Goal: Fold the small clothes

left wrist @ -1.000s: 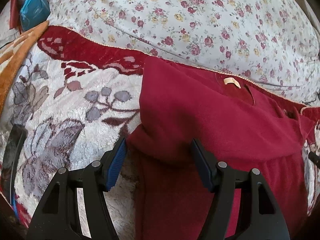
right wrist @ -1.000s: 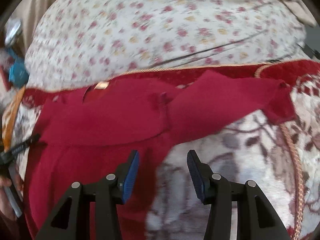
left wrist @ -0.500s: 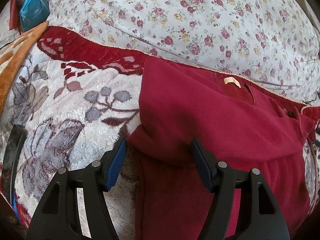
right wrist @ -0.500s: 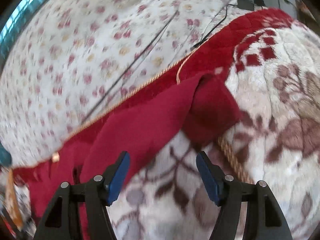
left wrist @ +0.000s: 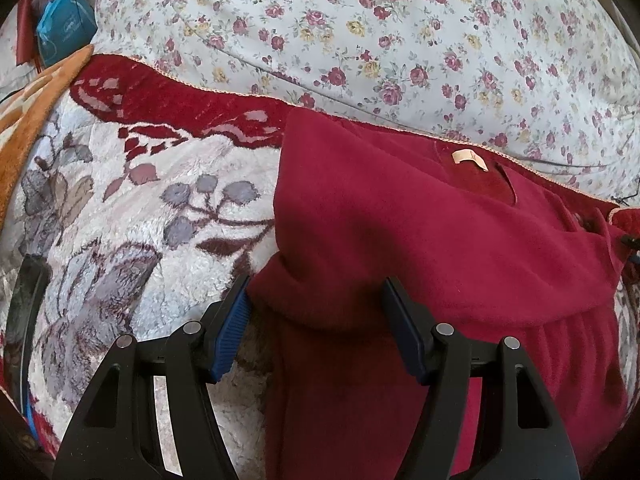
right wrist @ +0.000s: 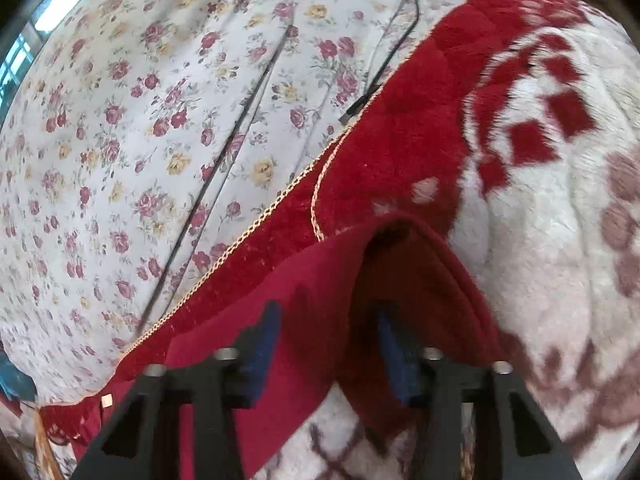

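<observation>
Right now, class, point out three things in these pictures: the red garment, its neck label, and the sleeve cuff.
red garment (left wrist: 400,248), left wrist view, on the folded chest panel.
neck label (left wrist: 466,157), left wrist view, on the pale tag's middle.
sleeve cuff (right wrist: 432,276), right wrist view, on the ribbed end between the open fingers.

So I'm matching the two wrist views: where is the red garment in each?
Left wrist: red garment fills centre and right, folded sleeve between the open left gripper.
Right wrist: its cuff lies bottom centre at the right gripper.
Shared landmark: floral sheet.
</observation>
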`<state>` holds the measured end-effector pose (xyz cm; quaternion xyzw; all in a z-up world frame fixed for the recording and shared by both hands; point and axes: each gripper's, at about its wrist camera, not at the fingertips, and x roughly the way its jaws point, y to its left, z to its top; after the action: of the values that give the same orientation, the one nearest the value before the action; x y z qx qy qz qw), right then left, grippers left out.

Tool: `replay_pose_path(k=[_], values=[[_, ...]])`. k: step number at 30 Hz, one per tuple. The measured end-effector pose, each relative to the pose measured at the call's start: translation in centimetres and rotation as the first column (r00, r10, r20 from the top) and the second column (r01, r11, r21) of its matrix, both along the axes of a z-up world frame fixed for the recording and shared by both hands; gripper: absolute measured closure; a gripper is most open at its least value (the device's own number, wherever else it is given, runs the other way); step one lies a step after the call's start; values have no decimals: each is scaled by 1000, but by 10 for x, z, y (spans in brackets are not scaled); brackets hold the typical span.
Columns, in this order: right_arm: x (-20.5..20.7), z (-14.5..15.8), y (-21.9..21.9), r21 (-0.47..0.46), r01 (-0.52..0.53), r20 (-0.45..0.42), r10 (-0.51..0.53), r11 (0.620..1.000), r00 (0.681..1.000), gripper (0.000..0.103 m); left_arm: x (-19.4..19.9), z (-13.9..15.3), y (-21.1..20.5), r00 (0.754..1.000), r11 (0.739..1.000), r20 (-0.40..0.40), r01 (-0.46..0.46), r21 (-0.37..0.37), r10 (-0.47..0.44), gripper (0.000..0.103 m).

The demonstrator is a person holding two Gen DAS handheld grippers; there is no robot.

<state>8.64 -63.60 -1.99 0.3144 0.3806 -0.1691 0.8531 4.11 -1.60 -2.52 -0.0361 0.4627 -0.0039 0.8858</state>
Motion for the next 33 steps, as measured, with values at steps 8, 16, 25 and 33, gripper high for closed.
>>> replay_pose_path(k=[8,16,25,33], values=[[2,32,8,-106,-86,69,93,991,993,96,0,3,3,1000,1000,4,-4,-17,4,37],[-28,144,112,-256,-371,210,426,893,880,96,-7,26,21,996,995,73,-37,-93,43,37],[-24,66,358,-238,-800,-48,816,551,576,92,-11,28,33,996,990,68,-50,-135,60,37],[-51,37,363,-165,-821,-63,824,547,562,55,-12,31,31,997,987,66,-34,-157,45,37]])
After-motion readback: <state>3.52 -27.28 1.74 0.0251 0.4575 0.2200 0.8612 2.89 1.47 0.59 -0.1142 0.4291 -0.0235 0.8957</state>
